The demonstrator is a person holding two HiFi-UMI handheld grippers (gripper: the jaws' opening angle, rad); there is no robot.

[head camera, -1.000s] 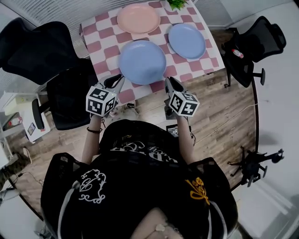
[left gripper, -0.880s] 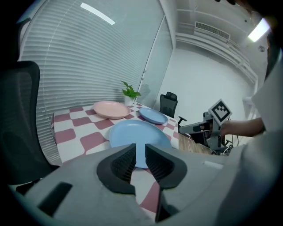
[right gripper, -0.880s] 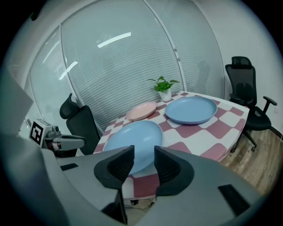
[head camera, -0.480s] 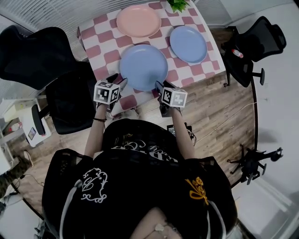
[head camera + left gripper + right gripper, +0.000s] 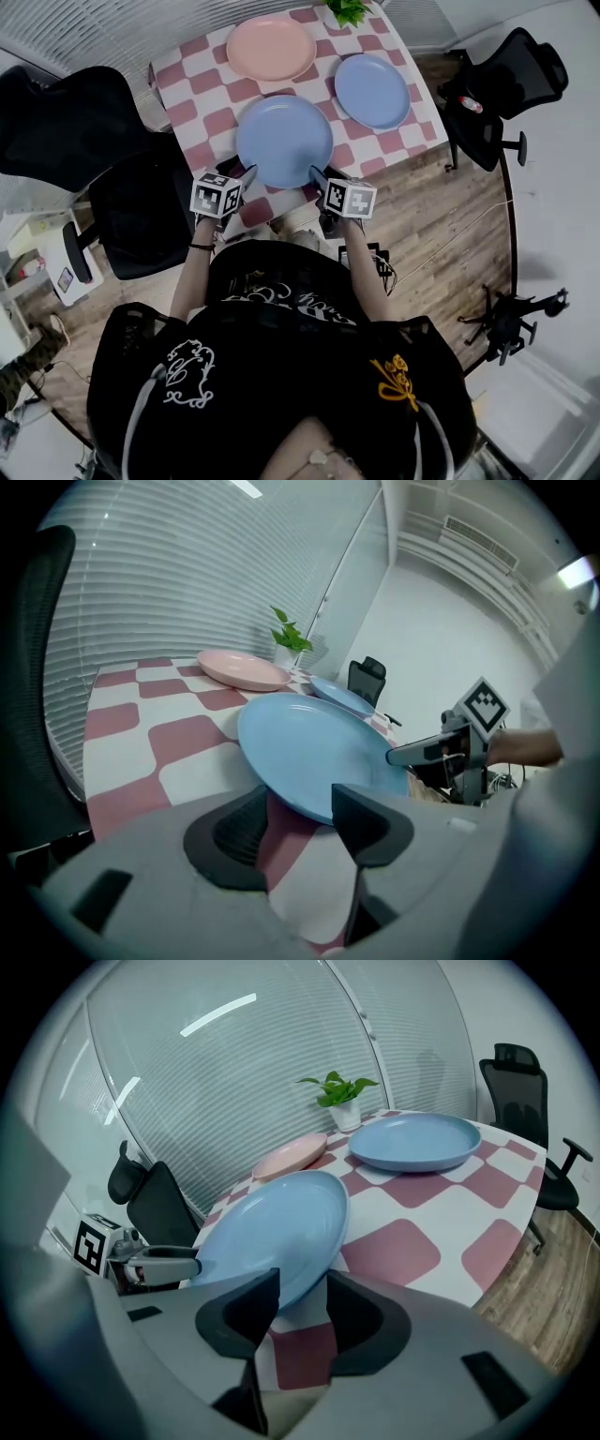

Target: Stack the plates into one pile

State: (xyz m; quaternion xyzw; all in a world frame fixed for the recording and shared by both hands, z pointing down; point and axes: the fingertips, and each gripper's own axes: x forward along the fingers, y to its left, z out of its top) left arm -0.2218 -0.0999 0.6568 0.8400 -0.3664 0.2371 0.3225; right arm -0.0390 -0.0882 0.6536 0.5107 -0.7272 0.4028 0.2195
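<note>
Tabletop (image 5: 366, 148): plant (image 5: 349, 9) cropped behind pink plate (image 5: 272, 47)

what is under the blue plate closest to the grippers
The near blue plate lies on the pink-and-white checked tablecloth. No other plate shows at its rim; the patch right beneath it is covered.

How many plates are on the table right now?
3: large blue plate at the near edge, pink plate at the far left, smaller blue plate at the far right. None stacked yet.
</note>
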